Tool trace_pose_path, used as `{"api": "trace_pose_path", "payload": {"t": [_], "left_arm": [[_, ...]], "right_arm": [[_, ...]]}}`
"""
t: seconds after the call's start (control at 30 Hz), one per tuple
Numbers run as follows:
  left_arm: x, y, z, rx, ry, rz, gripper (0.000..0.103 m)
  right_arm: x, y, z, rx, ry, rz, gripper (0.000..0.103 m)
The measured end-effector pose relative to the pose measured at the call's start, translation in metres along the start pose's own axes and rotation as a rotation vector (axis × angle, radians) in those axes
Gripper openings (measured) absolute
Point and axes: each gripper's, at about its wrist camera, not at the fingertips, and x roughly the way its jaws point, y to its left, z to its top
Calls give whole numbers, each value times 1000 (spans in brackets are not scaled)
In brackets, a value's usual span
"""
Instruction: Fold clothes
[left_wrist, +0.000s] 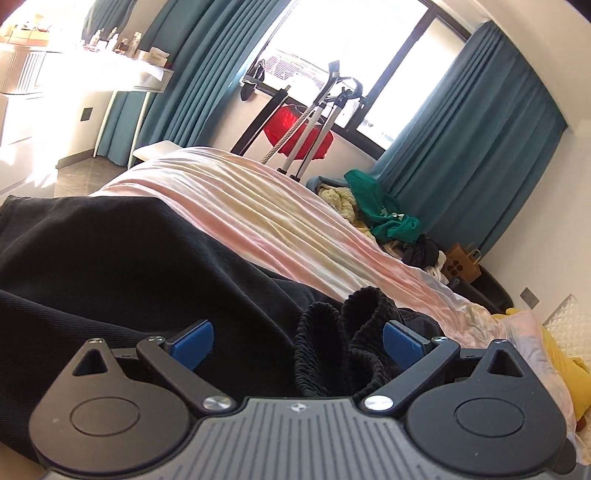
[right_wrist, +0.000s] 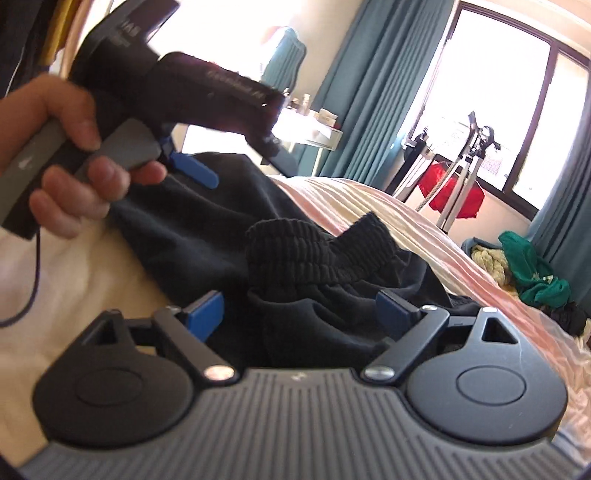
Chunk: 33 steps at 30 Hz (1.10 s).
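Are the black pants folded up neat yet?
Not yet. The black pants lie rumpled on the bed, ribbed waistband bunched up and sticking up.

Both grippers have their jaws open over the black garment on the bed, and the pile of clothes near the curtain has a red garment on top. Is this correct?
Not quite. The garment on top of the pile near the curtain is green, not red; the left wrist view shows it. The rest holds: the left gripper and the right gripper both have open jaws over the black garment on the bed.
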Motion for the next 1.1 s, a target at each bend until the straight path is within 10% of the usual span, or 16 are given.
{"api": "trace_pose_path", "payload": {"t": [0.27,0.43,0.5,0.63,0.77,0.93,1.1], "left_arm": [[40,-5,-39,-150,116,-29,100],[54,-8,-55,-187,83,-48,92],[58,-18,-59,-142,87,-53,64],[64,-41,-69,8,58,-12,65],[61,-36,-73,-59,29,-26,23],[29,-22,-62,-195,-13,-89,19],[37,13,-78,-346,113,-29,25]], "right_arm": [[-9,-88,-36,365,41,-322,91],[24,-110,-70,542,130,-273,93],[31,-108,-76,556,132,-262,93],[43,-101,-75,546,126,-248,93],[45,-102,-69,543,122,-234,93],[27,-87,-45,461,54,-188,91],[48,-87,-64,474,151,-178,91]]}}
